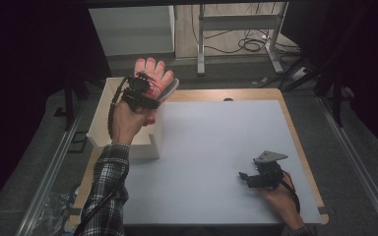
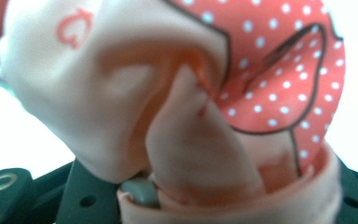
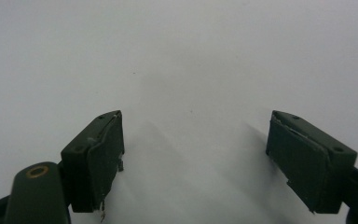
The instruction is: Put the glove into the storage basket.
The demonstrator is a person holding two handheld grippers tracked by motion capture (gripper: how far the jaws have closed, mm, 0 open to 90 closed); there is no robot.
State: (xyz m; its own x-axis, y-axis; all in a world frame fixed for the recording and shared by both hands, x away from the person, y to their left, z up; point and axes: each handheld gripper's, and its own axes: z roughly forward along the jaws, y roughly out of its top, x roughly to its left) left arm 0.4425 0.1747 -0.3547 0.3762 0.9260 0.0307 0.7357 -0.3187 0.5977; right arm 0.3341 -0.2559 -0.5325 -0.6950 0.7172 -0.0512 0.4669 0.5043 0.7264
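Nearby, white box (image 1: 128,135) under the held glove (image 1: 157,78); table (image 1: 216,147) beside.

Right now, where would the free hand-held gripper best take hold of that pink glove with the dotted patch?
Probably at the pink fabric glove's splayed fingers, coming from above: they stick up free, while the left hand-held gripper clamps its cuff.

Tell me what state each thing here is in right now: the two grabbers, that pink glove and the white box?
Left gripper: shut on the glove, lifted above the box.
Glove: pink with a red dotted patch, held up off the table, its finger parts spread, its cloth bunched between the jaws.
Right gripper: open, nothing between its jaws, low over the white table top.
White box: open at the top, standing at the table's left edge.
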